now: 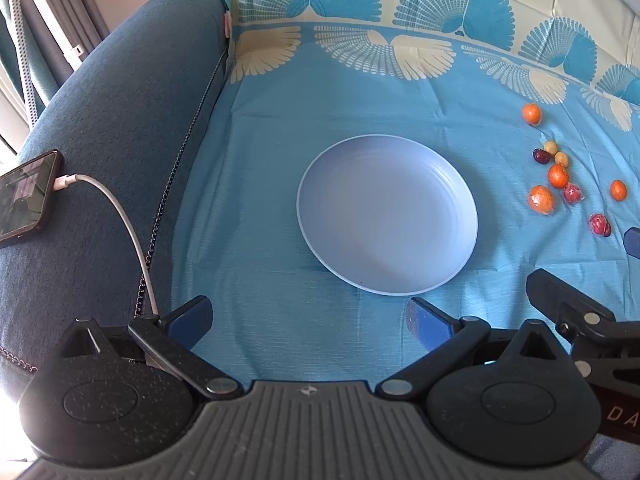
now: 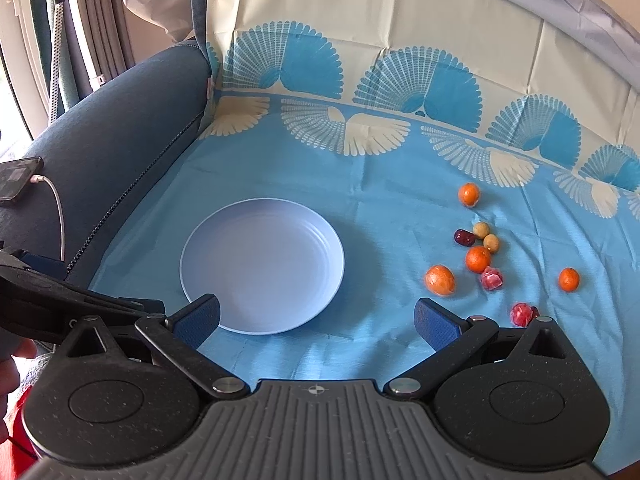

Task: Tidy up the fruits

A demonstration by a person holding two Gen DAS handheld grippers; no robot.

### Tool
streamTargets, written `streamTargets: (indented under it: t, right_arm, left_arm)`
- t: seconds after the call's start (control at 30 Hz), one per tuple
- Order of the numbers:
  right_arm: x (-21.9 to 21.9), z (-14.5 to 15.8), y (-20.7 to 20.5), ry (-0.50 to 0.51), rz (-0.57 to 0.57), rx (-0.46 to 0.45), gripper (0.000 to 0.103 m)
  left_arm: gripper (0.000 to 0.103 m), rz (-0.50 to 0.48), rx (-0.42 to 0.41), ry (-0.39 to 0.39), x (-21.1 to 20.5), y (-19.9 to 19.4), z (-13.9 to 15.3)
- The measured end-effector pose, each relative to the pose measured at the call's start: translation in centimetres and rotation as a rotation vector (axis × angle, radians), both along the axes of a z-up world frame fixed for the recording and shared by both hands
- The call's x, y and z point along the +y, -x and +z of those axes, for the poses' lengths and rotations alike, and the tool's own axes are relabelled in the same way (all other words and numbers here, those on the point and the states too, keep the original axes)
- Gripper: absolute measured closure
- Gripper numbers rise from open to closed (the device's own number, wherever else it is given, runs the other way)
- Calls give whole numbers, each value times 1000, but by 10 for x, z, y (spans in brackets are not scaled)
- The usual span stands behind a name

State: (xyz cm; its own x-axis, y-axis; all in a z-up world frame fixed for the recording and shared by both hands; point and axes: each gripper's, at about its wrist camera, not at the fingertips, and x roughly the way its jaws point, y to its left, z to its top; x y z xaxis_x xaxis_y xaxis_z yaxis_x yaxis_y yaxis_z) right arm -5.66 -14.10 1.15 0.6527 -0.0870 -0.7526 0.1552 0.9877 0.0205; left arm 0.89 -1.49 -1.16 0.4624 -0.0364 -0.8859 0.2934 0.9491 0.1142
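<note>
Both tools hang over the blue patterned cloth (image 2: 380, 184) with nothing between their fingers. The left gripper (image 1: 308, 320) is spread wide; the pale blue plate (image 1: 440, 184) lies just ahead at twelve o'clock, bare. The right gripper (image 2: 318, 318) is equally spread, its left blue pad (image 2: 198, 318) overlapping the plate's (image 2: 200, 240) near rim in view — whether it touches, I cannot tell.

The fruits sit loose on the cloth at one to two o'clock from the right gripper: the largest orange (image 2: 440, 280) nearest, three smaller oranges (image 2: 478, 259) around it, two pale round fruits (image 2: 481, 230) beside a dark red one (image 2: 464, 237), and two pink-red wrapped pieces (image 2: 492, 278) — one at the right finger's linkage.

At nine o'clock a phone (image 1: 26, 196) with a white cable (image 1: 120, 216) rests on the blue sofa arm (image 1: 120, 120). The only writing readable is "DA" at the left view's right edge, cut off
</note>
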Motion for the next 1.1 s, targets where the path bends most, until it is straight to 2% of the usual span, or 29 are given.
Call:
streamTargets:
  t: [1.1]
  right_arm:
    - [6,-4,-8,3,22,7,0]
  left_arm:
    - [0,46,21,-6,4,-9,-1]
